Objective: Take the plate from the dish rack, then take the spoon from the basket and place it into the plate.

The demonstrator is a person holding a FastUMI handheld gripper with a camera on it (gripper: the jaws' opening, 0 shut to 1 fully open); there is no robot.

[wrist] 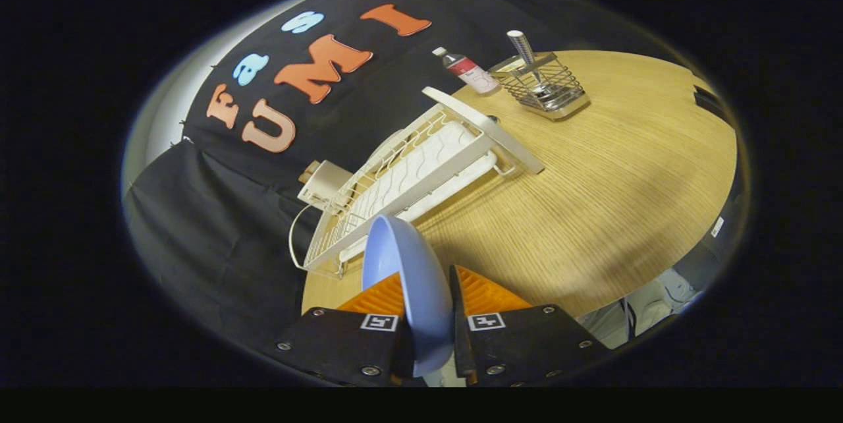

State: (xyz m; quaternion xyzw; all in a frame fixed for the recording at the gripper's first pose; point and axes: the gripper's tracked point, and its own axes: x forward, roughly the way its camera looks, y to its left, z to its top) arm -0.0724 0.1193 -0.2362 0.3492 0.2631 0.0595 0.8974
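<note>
One pale blue plate (pixel 411 271), clamped edge-on in hand-held gripper (pixel 427 291). Beyond it on counter (pixel 593 199): white dish rack (pixel 421 172); farther, wire basket (pixel 543 87) holding spoon (pixel 527 54).

Hand-held gripper (pixel 427 291) tilted; both orange fingers (pixel 382 296) clamp the plate (pixel 408 265).

Wooden table (pixel 625 166), light grain, round-edged, evenly lit with soft shadow near its front. Black cloth wall (pixel 217 212) hangs behind it, creased, seamed where two panels meet. Pale wall (pixel 155 126) visible past the cloth's edge. Grey-white items (pixel 652 304) lie below the table edge, kind unclear
</note>
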